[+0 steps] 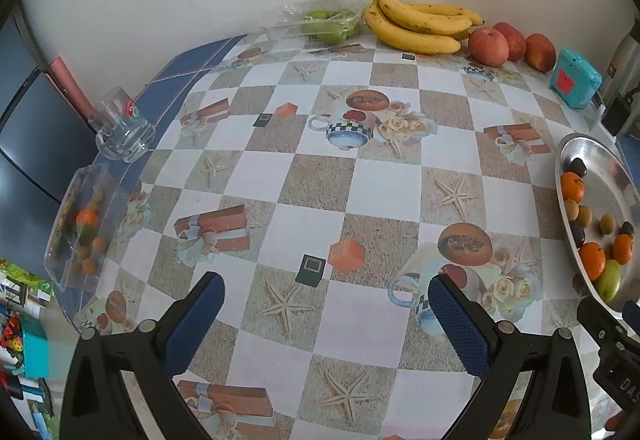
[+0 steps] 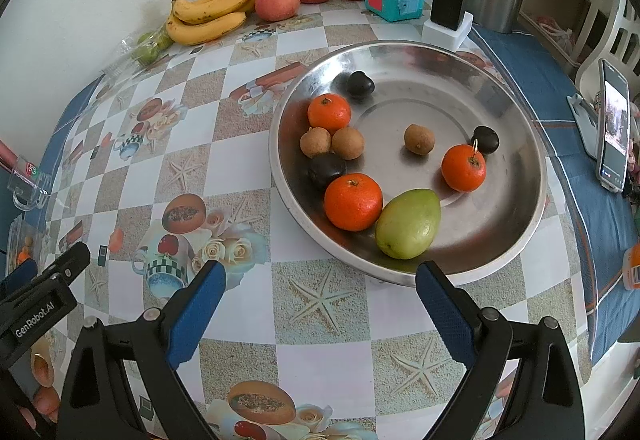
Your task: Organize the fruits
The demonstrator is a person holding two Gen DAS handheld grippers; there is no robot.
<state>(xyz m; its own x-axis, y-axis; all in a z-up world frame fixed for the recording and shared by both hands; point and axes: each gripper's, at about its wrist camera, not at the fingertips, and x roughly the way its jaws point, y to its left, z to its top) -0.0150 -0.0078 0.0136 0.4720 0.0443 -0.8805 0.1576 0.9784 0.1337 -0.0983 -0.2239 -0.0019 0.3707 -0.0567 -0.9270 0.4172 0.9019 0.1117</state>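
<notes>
I'm holding both grippers, left (image 1: pixel 324 304) & right (image 2: pixel 320 292), spread wide w/ nothing, near the bowl (image 2: pixel 520 240) to grab fruit.

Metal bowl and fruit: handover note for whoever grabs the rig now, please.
Left gripper: open, holding nothing, above the tablecloth.
Right gripper: open, holding nothing, just short of the metal bowl.
In the bowl: three tangerines, three longans, three dark fruits, one green mango.
Not in the bowl: bananas, apples and bagged green fruit by the wall; small fruit in the clear box at the table's left edge.
</notes>
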